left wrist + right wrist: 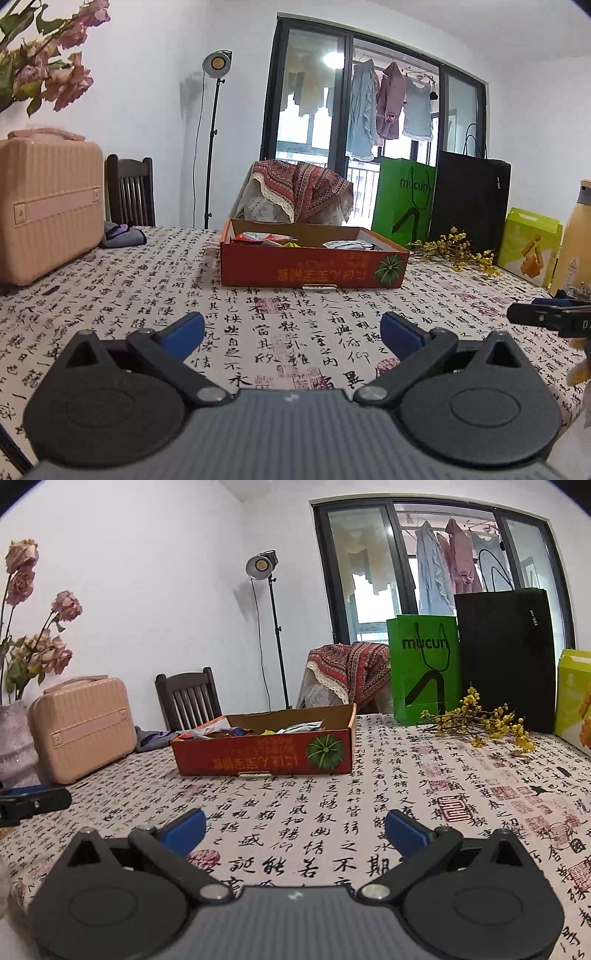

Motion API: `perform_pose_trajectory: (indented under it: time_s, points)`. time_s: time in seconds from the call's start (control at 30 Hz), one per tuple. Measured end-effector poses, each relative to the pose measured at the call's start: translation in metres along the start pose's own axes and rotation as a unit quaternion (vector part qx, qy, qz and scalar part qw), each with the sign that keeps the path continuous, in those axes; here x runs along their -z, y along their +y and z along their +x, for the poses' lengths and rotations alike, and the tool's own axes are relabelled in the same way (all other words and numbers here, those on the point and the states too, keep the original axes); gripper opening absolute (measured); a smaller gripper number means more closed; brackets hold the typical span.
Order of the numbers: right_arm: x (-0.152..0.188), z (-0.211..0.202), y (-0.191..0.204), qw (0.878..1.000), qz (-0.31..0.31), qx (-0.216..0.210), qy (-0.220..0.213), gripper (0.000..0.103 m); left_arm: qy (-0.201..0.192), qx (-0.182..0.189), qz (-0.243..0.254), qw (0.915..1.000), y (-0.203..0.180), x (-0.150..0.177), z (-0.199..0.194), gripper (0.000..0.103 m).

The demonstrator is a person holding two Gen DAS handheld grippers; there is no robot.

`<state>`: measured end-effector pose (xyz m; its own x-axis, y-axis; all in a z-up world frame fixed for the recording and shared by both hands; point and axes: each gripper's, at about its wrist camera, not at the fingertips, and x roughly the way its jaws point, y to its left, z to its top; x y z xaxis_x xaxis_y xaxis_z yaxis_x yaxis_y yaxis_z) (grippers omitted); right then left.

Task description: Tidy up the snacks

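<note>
Left gripper (pixel 291 334), right gripper (pixel 293 829): both spread, empty, low over tablecloth (pixel 295 332). Snacks (pixel 266 240) inside red box (pixel 314 267) ahead. Advice: approach above the rim, descend vertically.

My table (pixel 280 332), under its calligraphy-print cloth.

At mid-frame I see the red cardboard box (pixel 314 267) holding snack packets (pixel 264 239). At left stands a pink case (pixel 48 206), a grey-purple cloth (pixel 122 236) beside it. At right: green bag (pixel 404 201), black bag (pixel 471 201), yellow flower sprigs (pixel 458 251) (lying loose), a lime carton (pixel 528 242).
</note>
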<state>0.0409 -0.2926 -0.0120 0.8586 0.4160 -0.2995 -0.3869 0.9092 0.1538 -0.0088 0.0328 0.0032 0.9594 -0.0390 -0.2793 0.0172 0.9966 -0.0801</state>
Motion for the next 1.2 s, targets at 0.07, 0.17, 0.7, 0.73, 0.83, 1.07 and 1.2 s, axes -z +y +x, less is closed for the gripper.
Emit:
perform_pose_trajectory:
  time_s: [0.07, 0.17, 0.7, 0.73, 0.83, 1.07, 1.2]
  points:
    - [0.0015, 0.0005, 0.003, 1.0, -0.002, -0.003, 0.002, 0.103, 0.0, 0.005, -0.002, 1.0, -0.0005, 0.0003, 0.0011, 0.103]
    - [0.0028, 0.0025, 0.0065, 1.0, -0.007, -0.005, 0.006, 0.103, 0.001, 0.011, 0.001, 0.9999, -0.0008, 0.0007, 0.0026, 0.103]
    - [0.0037, 0.0044, 0.0079, 1.0, -0.012, -0.002, 0.008, 0.103, 0.003, 0.017, -0.008, 0.9998, 0.0018, 0.004, 0.0036, 0.103]
    - [0.0037, 0.0045, 0.0079, 1.0, -0.011, -0.002, 0.008, 0.103, 0.003, 0.018, -0.009, 0.9998, 0.002, 0.0041, 0.0036, 0.103]
    - [0.0038, 0.0045, 0.0081, 1.0, -0.012, -0.002, 0.008, 0.103, 0.002, 0.018, -0.009, 0.9998, 0.002, 0.0043, 0.0033, 0.103]
    - [0.0038, 0.0045, 0.0081, 1.0, -0.012, -0.002, 0.008, 0.103, 0.001, 0.022, -0.01, 0.9997, 0.0016, 0.0045, 0.0022, 0.103]
    - [0.0039, 0.0047, 0.0081, 1.0, -0.012, -0.002, 0.009, 0.103, 0.001, 0.022, -0.011, 0.9997, 0.0016, 0.0048, 0.0015, 0.103]
